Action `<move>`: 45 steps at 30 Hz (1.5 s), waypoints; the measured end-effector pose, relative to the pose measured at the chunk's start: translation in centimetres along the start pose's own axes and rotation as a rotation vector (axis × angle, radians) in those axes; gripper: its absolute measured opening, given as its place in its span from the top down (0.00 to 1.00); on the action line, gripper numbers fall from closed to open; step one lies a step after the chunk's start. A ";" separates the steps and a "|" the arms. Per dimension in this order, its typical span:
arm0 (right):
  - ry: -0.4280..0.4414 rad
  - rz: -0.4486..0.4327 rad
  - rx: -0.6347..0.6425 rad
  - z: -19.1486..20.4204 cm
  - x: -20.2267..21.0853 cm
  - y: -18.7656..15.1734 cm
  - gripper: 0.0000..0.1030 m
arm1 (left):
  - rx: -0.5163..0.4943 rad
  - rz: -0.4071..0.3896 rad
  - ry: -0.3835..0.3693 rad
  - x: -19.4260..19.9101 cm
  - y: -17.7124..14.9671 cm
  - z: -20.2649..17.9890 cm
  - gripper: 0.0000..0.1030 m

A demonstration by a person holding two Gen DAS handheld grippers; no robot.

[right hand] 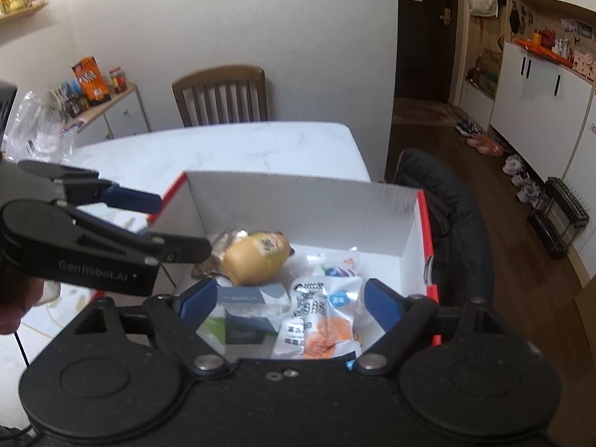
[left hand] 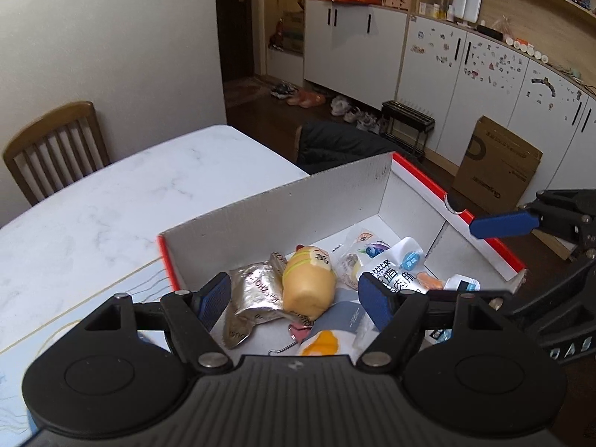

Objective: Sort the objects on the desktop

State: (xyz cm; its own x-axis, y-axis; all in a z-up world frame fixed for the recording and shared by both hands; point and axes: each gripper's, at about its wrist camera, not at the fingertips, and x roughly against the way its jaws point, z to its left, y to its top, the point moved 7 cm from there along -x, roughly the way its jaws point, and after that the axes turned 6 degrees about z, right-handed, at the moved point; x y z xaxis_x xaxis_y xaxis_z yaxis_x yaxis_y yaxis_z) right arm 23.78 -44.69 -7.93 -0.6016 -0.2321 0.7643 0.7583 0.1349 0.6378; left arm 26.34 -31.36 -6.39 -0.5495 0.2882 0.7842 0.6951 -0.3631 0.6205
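Left wrist view: my left gripper [left hand: 298,298] and right gripper [right hand: 290,298] both have fingers open, holding nothing | snacks and yellow toy [left hand: 307,287] lie in the white box [left hand: 260,216] on the desk [left hand: 111,201] | I lift clear slowly, without bumping the box walls.

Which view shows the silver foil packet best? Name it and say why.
The left wrist view: the silver foil packet lies open to sight in the box, beside the yellow toy. In the right wrist view the left gripper hides most of it.
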 end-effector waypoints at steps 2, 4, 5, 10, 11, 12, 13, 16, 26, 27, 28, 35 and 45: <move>0.013 -0.019 -0.001 0.2 0.7 0.1 0.13 | 0.014 -0.009 -0.001 0.9 -0.3 0.2 0.27; 0.024 -0.037 0.004 0.5 1.3 0.1 0.12 | 0.034 -0.013 -0.003 1.5 -0.7 0.5 0.23; 0.028 -0.046 0.009 0.6 1.6 0.0 0.08 | 0.040 -0.015 -0.007 1.8 -0.9 0.6 0.22; 0.031 -0.081 0.026 1.4 2.7 -0.2 0.03 | 0.046 -0.015 0.006 2.8 -1.9 0.8 0.18; 0.027 -0.087 0.029 1.5 2.8 -0.2 0.02 | 0.042 -0.014 0.005 3.0 -2.1 0.8 0.17; 0.024 -0.091 0.033 1.6 3.0 -0.3 0.02 | 0.041 -0.013 0.006 3.1 -2.3 0.7 0.17; 0.022 -0.094 0.035 1.7 3.1 -0.4 0.02 | 0.042 -0.011 0.009 3.3 -2.5 0.7 0.16; 0.016 -0.105 0.026 1.9 3.7 -0.6 0.01 | 0.047 -0.010 -0.001 3.9 -3.2 0.5 0.01; 0.006 -0.182 -0.041 2.3 5.6 -2.0 0.00 | 0.044 -0.073 0.021 6.0 -5.1 0.4 0.00; 0.006 -0.182 -0.047 2.3 5.7 -2.2 0.00 | 0.042 -0.076 0.025 6.2 -5.3 0.4 0.00; 0.004 -0.180 -0.044 2.4 5.8 -2.5 0.00 | 0.040 -0.080 0.028 6.5 -5.4 0.3 0.00; -0.004 -0.176 -0.032 3.0 6.3 -3.7 0.00 | 0.035 -0.123 0.050 8.1 -6.0 0.0 0.00; 0.003 -0.179 -0.016 3.8 6.4 -4.3 0.00 | 0.073 -0.123 0.022 8.1 -6.0 0.0 0.00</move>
State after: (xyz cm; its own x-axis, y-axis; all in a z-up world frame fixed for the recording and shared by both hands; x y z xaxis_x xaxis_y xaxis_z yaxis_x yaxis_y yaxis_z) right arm 15.75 -43.10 -5.39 -0.7265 -0.2539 0.6385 0.6432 0.0756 0.7619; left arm 17.70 -26.88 -3.80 -0.6423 0.3066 0.7025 0.6532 -0.2605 0.7110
